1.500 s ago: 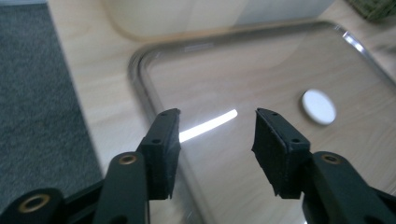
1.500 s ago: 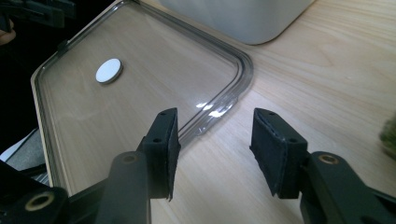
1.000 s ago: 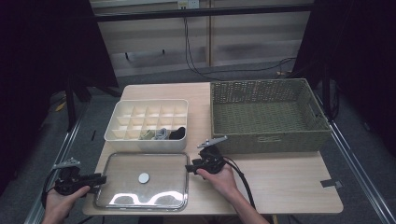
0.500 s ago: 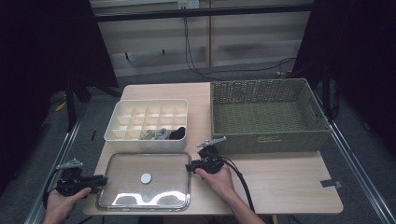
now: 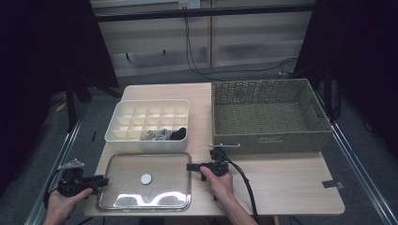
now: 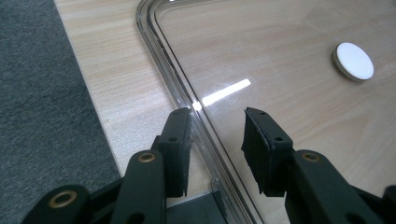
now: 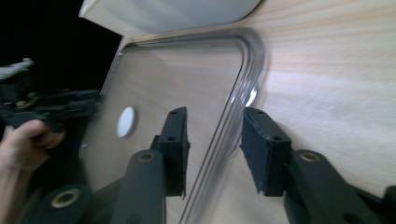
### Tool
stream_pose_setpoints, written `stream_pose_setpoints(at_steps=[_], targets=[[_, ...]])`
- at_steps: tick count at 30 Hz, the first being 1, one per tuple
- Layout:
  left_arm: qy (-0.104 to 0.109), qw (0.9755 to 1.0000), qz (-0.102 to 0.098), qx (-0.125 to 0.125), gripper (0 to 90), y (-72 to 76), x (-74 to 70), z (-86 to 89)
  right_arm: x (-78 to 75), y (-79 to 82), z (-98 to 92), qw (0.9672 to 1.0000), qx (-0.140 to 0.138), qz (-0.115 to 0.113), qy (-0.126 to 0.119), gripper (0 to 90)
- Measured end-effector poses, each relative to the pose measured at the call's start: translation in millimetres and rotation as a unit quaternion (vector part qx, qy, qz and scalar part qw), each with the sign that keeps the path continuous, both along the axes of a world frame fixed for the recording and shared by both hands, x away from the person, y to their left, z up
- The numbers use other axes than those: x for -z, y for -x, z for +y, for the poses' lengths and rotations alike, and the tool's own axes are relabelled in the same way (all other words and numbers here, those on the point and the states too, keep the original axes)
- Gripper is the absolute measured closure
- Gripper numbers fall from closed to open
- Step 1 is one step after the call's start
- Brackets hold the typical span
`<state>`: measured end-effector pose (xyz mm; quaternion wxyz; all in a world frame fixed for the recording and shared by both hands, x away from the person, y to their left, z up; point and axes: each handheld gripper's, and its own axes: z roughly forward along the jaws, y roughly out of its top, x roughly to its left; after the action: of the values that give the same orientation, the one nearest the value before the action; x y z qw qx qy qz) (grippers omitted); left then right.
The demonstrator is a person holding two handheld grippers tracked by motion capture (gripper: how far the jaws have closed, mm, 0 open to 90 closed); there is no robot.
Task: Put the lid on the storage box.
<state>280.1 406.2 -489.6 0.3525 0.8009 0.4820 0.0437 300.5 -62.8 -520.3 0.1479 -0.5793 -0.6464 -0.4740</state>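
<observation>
The clear lid (image 5: 145,187) lies flat at the table's (image 5: 281,187) near edge, just before the divided box (image 5: 149,123); the wicker basket (image 5: 267,115) stands well right of it. Left gripper (image 6: 217,135) and right gripper (image 7: 215,140) each straddle a lid rim, jaws having just been opening slightly, pads not pressing. Uneven lifting could let the slick rim slip. Open room lies right of the lid.

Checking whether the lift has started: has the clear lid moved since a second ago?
No. The lid lies flat on the table just in front of the white box, with the same narrow gap to it as before.
</observation>
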Motion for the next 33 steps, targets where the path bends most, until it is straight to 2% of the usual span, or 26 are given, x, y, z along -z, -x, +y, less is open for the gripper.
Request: stream_pose_setpoints(at_steps=[4, 6, 9, 12, 15, 17, 19, 21, 29, 33], targets=[[-0.006, 1.0000, -0.002, 0.003, 62.7, -0.5, -0.4, -0.2, 5.1, -0.5, -4.5, 0.9990, 0.010, 0.025, -0.037, 61.7], [-0.005, 1.0000, -0.005, -0.001, 62.7, -0.4, 0.2, -0.6, 8.4, -0.6, -6.8, 0.9973, 0.019, 0.039, -0.060, 62.4], [-0.005, 1.0000, -0.002, 0.000, 62.7, -1.1, -0.2, -0.4, 13.7, -0.7, -9.5, 0.9948, 0.028, 0.048, -0.085, 63.9], [-0.005, 1.0000, -0.002, -0.001, 62.5, -1.9, -0.2, -0.7, 15.8, -1.1, -9.6, 0.9934, 0.030, 0.057, -0.095, 65.1], [0.001, 1.0000, -0.002, 0.000, 62.5, -2.8, 0.4, -1.9, 15.1, -0.2, -3.2, 0.9947, 0.005, 0.052, -0.088, 67.1], [0.001, 1.0000, -0.002, 0.000, 62.3, -3.1, 0.5, -2.2, 11.1, -0.9, 0.3, 0.9978, -0.019, 0.030, -0.056, 69.1], [0.004, 1.0000, -0.002, 0.001, 62.3, -3.5, 0.8, -1.5, 8.8, -1.5, 0.8, 0.9986, -0.036, 0.015, -0.037, 70.2], [0.004, 1.0000, -0.002, 0.002, 62.4, -4.3, 0.9, -1.5, 6.7, -2.6, 0.5, 0.9980, -0.059, 0.001, -0.022, 69.6], [0.005, 1.0000, -0.002, 0.006, 62.4, -7.5, 1.1, -4.1, 5.0, -3.7, 4.8, 0.9931, -0.114, -0.019, -0.021, 62.9], [0.013, 0.9999, -0.001, 0.004, 62.4, -7.4, 2.0, -2.8, 4.2, -3.4, 8.5, 0.9909, -0.128, -0.025, -0.035, 61.6]])
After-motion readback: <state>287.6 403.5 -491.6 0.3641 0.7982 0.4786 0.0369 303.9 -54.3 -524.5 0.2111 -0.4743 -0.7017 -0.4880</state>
